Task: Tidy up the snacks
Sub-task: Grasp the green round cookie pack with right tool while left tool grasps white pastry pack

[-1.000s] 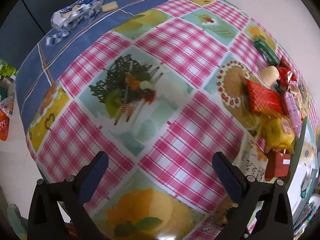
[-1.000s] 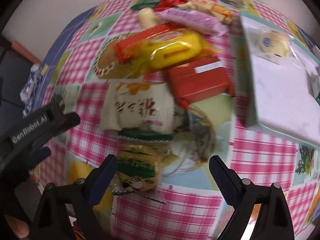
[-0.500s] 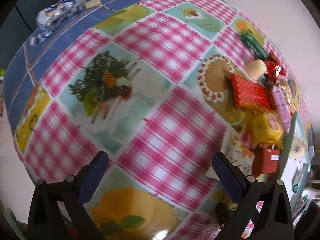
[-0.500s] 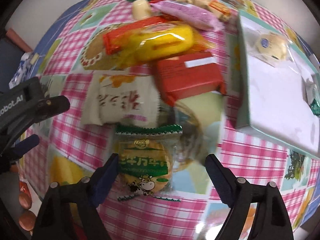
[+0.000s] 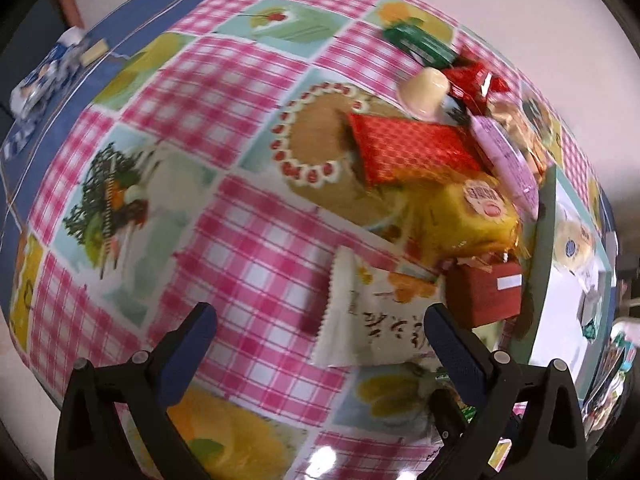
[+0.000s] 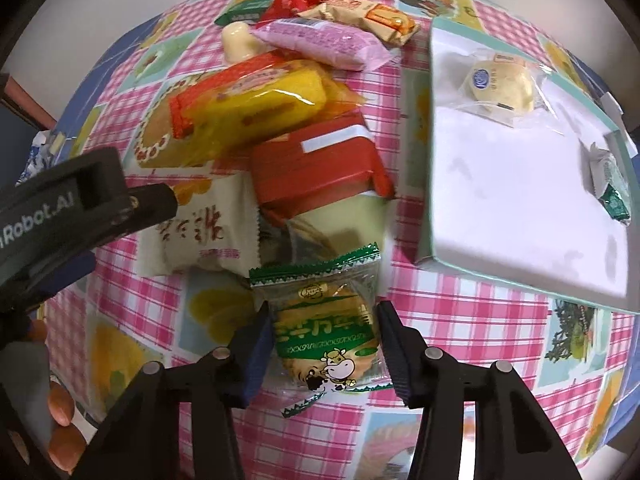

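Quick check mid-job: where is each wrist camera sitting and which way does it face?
Left wrist: behind the open left gripper, facing across the tablecloth toward the snack pile; only its jaws show.
Right wrist: behind the right gripper, jaws around the green cookie packet; left gripper and fingertips at left.
Shared: white packet, red box.

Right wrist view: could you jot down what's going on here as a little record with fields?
Surface: checked tablecloth
Right tool: closed around green biscuit packet
Left tool: open, empty, near white snack packet
Pile: yellow cake packet, red box, pink packet
Box lid: holds a wrapped round pastry
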The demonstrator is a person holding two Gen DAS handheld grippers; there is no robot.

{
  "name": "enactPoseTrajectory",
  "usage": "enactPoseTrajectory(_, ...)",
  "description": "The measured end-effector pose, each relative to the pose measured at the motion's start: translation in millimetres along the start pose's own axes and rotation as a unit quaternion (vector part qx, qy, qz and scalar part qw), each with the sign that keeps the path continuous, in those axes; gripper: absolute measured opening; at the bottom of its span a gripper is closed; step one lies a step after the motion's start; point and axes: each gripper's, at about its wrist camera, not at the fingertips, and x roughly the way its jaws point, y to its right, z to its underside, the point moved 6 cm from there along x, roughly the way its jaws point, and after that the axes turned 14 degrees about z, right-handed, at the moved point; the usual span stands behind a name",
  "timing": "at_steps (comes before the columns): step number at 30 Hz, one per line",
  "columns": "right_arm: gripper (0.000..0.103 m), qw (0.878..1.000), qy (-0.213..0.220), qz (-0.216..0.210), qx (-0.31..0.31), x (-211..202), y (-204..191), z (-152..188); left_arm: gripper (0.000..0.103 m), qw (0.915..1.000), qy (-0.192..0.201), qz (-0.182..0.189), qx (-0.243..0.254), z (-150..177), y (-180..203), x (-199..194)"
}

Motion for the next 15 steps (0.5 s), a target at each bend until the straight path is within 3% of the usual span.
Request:
enactPoseTrajectory(11,0.053,1.0,-0.004,0.011,0.014,6.9,12.9,0.8,0.101,0.9992,-0.02,-0.003,0.036,-6.7,40.2,33.5)
enactPoseTrajectory(15,0.053,1.0,-0.004,0.011,0.014,6.6,14.5,0.5,0.084,0.9986,-0.026,-0.007,0.045,-6.8,54.4,50.5)
